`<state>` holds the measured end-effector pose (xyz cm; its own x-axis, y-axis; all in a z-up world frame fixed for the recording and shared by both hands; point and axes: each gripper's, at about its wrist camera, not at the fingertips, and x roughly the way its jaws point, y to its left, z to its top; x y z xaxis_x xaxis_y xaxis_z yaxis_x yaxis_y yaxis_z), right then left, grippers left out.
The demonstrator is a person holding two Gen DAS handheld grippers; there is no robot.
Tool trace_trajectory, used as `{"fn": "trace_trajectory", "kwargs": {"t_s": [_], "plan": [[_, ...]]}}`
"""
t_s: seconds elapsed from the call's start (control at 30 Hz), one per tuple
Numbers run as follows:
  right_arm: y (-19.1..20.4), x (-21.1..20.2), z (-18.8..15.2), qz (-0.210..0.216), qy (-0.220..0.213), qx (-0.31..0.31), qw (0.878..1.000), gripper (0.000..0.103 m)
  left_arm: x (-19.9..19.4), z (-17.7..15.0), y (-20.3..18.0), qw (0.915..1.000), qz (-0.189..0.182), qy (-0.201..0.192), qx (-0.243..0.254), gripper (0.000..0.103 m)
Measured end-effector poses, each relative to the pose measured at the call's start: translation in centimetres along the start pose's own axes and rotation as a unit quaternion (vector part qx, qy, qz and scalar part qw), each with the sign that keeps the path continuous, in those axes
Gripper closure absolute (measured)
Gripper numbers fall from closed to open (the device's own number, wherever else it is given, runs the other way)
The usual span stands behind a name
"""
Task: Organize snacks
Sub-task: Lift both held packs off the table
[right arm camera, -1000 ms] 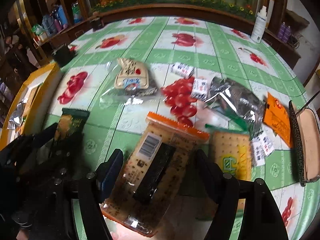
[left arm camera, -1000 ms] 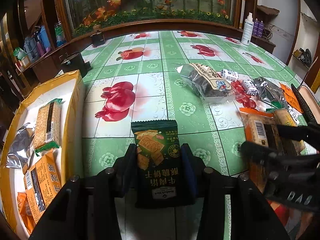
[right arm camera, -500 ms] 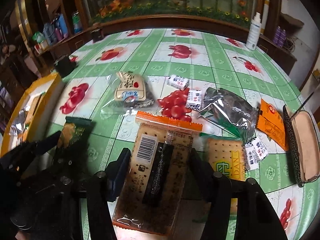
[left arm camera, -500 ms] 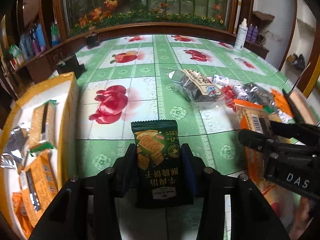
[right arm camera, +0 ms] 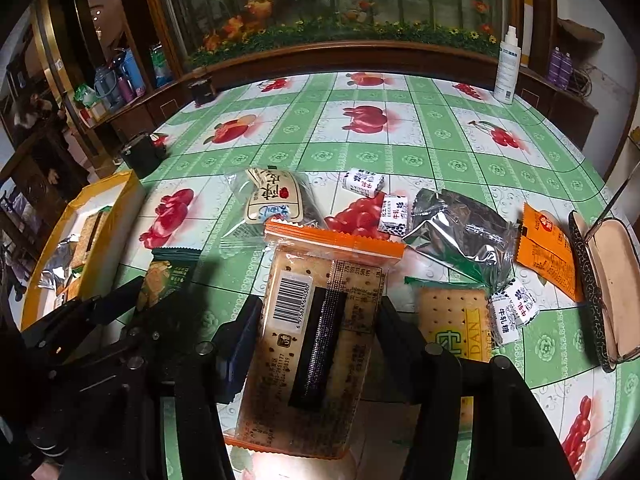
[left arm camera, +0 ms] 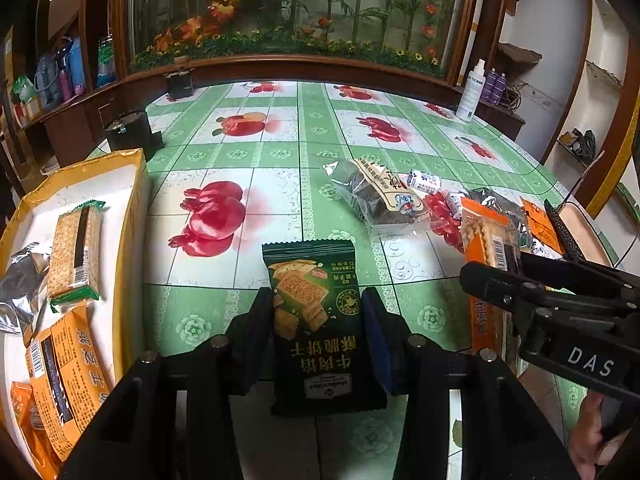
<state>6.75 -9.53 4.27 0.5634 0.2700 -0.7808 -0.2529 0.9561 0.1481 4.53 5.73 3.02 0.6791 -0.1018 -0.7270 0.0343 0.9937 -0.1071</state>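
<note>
Both tongs tilted down | left tongs (left arm camera: 316,330) grip green packet (left arm camera: 314,312) | right tongs (right arm camera: 316,344) clamp orange-edged packet (right arm camera: 316,340)

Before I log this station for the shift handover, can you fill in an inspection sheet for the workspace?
Surface: green fruit-print tablecloth, flat.
Job's things: green cracker pack in left hand-held gripper; orange-edged cracker pack in right hand-held gripper; yellow box partly filled; loose snacks, including a silver pouch, lie on the table.
Clutter: open glasses case, spray bottle.
Grippers: both shut on their packs.
Cables: a tangle on the far right shelf.
Surroundings: wooden cabinet with a plant display.
</note>
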Motion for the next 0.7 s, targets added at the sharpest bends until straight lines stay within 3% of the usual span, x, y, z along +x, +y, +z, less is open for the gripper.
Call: {"fn": "trace_trajectory", "kwargs": {"t_s": [0.7], "plan": [[-0.2,-1.2,0.4,0.019,-0.028,0.009,0.999,0.043,-1.1,0.2,0.2,0.9995,-0.021,-0.02,-0.016,0.059]]}}
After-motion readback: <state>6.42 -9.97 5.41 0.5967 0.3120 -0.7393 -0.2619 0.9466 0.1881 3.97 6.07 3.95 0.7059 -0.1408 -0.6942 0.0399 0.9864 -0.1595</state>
